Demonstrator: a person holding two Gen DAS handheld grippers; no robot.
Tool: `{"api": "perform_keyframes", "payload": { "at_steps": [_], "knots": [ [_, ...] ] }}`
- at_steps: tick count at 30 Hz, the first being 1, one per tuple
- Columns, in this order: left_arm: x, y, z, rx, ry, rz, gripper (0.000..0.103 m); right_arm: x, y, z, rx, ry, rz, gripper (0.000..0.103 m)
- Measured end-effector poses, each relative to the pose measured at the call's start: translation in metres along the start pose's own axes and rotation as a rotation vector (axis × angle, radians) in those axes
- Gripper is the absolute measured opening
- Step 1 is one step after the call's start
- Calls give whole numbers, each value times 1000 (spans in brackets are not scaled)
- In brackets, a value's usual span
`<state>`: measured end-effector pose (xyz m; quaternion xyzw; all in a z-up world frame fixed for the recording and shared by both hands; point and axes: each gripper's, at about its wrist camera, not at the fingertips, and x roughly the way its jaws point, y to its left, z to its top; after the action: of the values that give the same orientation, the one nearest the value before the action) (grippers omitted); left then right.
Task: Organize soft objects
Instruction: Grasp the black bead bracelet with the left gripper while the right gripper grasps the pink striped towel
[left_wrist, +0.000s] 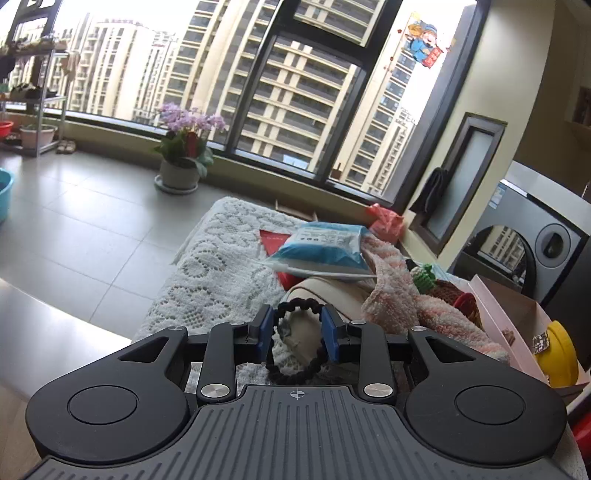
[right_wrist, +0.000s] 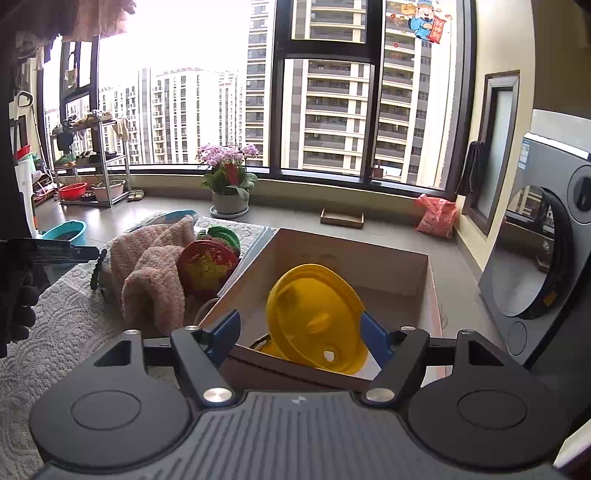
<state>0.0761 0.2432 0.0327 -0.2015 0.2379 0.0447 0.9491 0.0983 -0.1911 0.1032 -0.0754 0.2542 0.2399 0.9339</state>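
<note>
Glare from the window washes out the shelf at ten o'clock. The yellow plastic hat (right_wrist: 316, 317) hides the box (right_wrist: 369, 266) floor and part of the right gripper's (right_wrist: 299, 334) far finger; those tongs stand wide, level over the box's near wall, touching nothing visible. The left gripper (left_wrist: 297, 329), tilted slightly upward, pinches a black braided hair tie (left_wrist: 295, 341) above the lace cloth (left_wrist: 218, 273). At two o'clock lies a fuzzy pink towel (left_wrist: 399, 299).

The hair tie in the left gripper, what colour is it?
Black. The hair tie shows best in the left wrist view, between the left gripper fingers.
</note>
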Motion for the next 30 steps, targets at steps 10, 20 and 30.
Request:
{"api": "perform_keyframes", "payload": {
  "at_steps": [10,20,30],
  "knots": [
    [1,27,-13,-75,82,-181,31,51,77,28,-80,38,189,74],
    [-42,-12,-48,192,93,-163,31,149,124,43,-4,259,238,24],
    [-40,6,-25,139,1,-97,31,24,90,-15,-71,260,347,18]
  ]
}}
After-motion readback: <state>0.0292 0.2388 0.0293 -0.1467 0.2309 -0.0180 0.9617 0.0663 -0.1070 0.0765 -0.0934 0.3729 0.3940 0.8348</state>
